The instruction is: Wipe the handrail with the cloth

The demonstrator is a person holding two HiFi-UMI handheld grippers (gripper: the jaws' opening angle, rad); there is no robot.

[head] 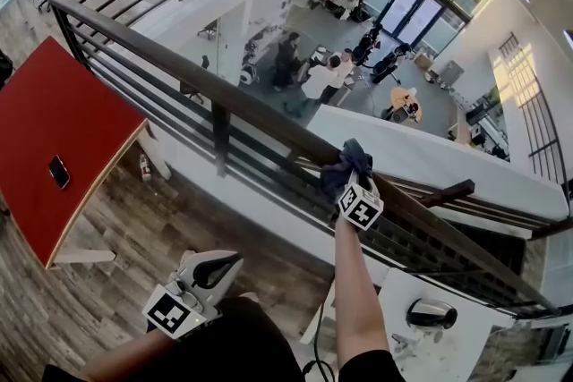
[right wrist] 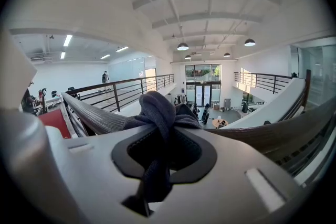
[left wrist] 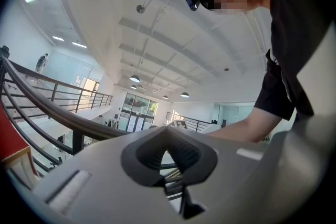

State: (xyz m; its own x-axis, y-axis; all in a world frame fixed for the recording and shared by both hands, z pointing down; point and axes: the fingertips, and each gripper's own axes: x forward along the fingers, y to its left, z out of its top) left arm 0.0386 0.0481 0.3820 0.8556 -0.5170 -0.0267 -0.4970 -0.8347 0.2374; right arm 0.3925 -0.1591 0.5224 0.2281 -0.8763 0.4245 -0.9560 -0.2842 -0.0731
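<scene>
Your R tongs (head: 351, 182) gripped the bunched dark-blue fabric cloth (head: 347, 161), pressed on top of the dark curved wooden handrail (head: 224, 89). L tongs (head: 218, 267) were shut, empty, near your waist. Wiping looked underway; the next pass prob. needed steady pressure along the rail.
</scene>
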